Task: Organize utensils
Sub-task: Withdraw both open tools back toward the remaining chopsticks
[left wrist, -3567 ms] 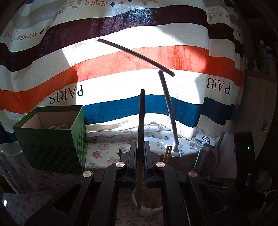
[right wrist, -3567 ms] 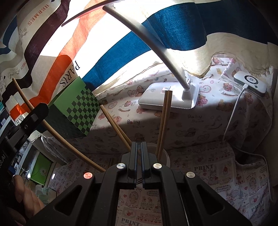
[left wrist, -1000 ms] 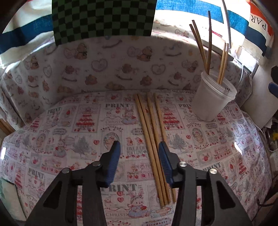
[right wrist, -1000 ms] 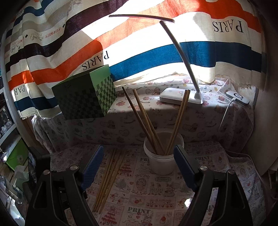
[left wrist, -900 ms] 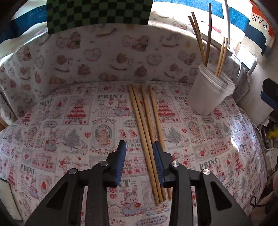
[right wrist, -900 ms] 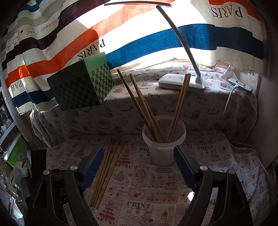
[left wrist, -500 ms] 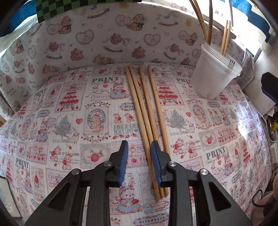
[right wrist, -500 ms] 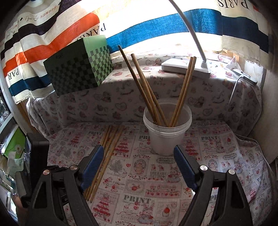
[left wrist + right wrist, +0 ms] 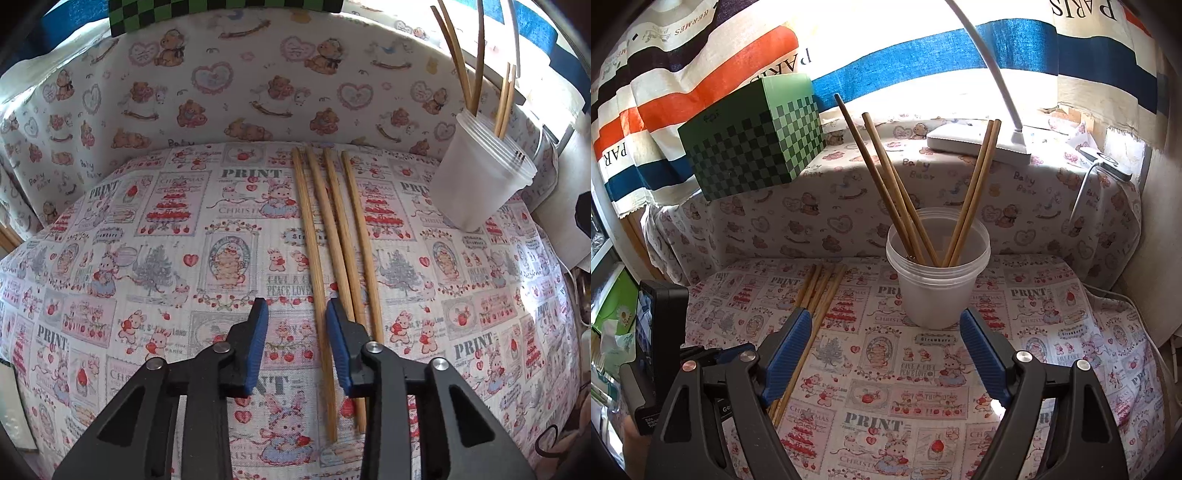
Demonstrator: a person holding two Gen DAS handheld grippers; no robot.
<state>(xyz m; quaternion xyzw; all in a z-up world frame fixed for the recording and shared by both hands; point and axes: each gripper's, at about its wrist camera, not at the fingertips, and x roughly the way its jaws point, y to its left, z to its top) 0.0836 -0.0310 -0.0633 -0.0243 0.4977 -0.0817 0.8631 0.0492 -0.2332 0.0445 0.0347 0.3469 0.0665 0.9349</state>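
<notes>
While tilted down, left claw (image 9: 295, 317) opening, unclenched over one chopstick (image 9: 314, 243) | right claw (image 9: 884, 332) released, facing cup (image 9: 936, 291) | printed cloth (image 9: 147, 229) on desk

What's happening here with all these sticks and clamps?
A person with a handheld gripper in each hand is sorting chopsticks. Five already stand in the plastic cup; four loose chopsticks lie on the printed cloth. The left gripper is opening around the leftmost one. The right gripper waits open before the cup.

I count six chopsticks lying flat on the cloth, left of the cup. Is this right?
Not quite. The left wrist view shows four chopsticks lying flat on the cloth, not six. They do lie left of the cup.
</notes>
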